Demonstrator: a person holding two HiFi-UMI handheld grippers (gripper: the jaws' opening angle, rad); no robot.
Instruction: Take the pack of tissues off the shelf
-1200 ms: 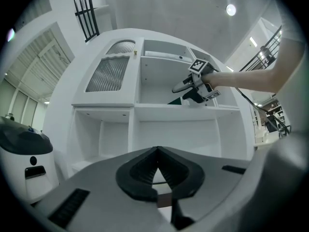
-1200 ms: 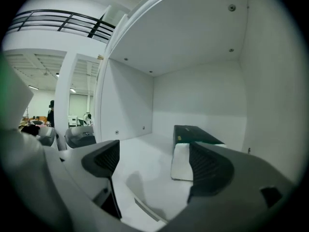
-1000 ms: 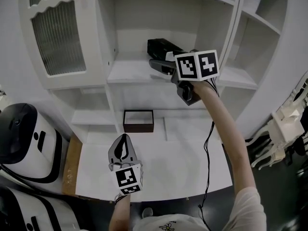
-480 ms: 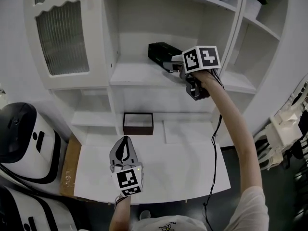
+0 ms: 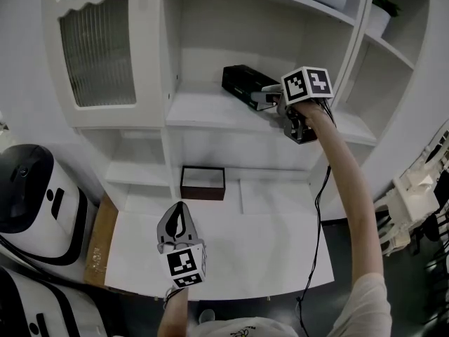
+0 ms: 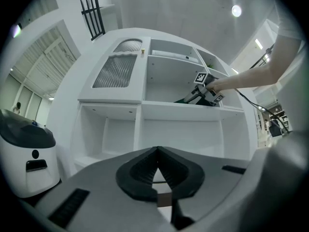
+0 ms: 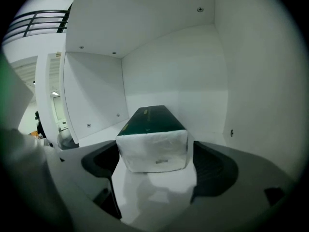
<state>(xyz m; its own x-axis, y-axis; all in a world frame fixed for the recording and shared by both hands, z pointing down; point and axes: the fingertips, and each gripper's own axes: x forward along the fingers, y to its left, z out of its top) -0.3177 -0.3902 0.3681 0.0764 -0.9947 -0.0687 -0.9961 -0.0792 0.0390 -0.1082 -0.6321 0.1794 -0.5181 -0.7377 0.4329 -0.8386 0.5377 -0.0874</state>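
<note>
Straddling the near end of the pack of tissues (image 7: 150, 122) with our open right tool (image 7: 155, 151), we judge it light and squashy, best pinched gently across its sides.

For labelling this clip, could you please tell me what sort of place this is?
Likely a domestic room set, perhaps in a lab: a white shelving unit with a ribbed glass door, a pack of tissues on it.

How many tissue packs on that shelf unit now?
1. The pack of tissues lies on the middle shelf, near end between the right gripper's open jaws. Other compartments are partly out of view.
</note>
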